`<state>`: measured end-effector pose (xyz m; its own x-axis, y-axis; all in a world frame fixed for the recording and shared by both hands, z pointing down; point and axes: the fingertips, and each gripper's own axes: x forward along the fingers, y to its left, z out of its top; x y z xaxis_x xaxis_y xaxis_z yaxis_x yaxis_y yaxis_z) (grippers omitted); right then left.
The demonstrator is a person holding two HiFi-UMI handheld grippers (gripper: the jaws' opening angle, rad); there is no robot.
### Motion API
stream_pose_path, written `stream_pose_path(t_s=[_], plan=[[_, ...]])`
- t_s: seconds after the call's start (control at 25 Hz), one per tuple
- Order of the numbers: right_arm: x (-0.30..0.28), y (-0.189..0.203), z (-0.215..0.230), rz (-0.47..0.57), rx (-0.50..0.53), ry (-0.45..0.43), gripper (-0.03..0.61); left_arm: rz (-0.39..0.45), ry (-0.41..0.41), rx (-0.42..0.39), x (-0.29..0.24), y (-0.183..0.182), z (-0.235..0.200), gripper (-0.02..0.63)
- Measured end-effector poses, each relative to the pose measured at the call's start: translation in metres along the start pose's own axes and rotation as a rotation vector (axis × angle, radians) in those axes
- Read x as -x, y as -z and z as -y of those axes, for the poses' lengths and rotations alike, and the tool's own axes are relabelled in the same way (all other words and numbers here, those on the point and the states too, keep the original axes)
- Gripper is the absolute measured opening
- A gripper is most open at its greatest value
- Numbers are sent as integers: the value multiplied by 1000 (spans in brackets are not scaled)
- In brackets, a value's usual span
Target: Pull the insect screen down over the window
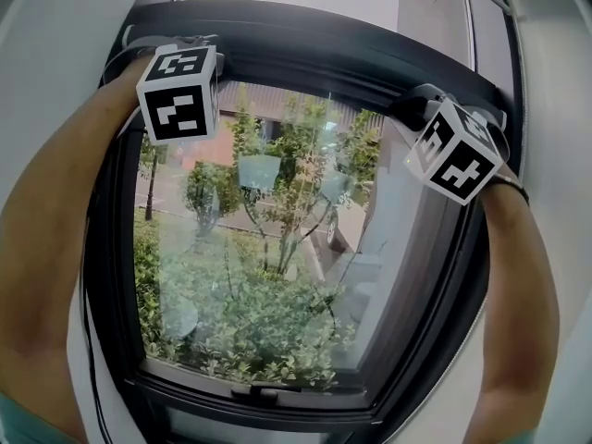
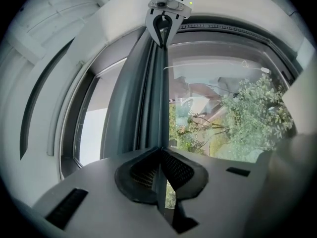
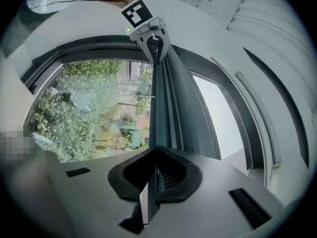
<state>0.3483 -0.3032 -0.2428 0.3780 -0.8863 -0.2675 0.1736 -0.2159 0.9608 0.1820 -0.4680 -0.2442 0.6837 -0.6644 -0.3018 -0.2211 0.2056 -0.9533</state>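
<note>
Both shut on insect screen's pull bar point(image 2: 157, 98) at top of window frame point(image 1: 305, 49): left claw point(image 2: 161, 152) nr L corner, right claw point(image 3: 154, 152) nr R corner.

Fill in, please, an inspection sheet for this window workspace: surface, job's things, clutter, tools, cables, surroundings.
surface: window glass in a dark frame; no mesh seen over it.
job's things: screen bar lies along the frame's top, not yet pulled down.
clutter: nothing seen.
grippers: left tool and right tool are each shut on the bar's thin lip, one toward each end.
cables: a thin dark cord hangs beside the frame's left side.
surroundings: white wall; trees outside; a handle on the bottom rail.
</note>
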Motion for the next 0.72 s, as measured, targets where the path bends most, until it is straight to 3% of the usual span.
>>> stream_pose_path(t_s=[0.28,0.44,0.72], plan=[[12,1,-21,19,-4,-85,23,-3,63,-32,15,-6,21,31],[20,-2,-57,35,-4,-140,23,10,91,-28,27,-5,55,31],[41,-9,-107,60,-57,-168,23,21,76,-9,51,-5,104,31]])
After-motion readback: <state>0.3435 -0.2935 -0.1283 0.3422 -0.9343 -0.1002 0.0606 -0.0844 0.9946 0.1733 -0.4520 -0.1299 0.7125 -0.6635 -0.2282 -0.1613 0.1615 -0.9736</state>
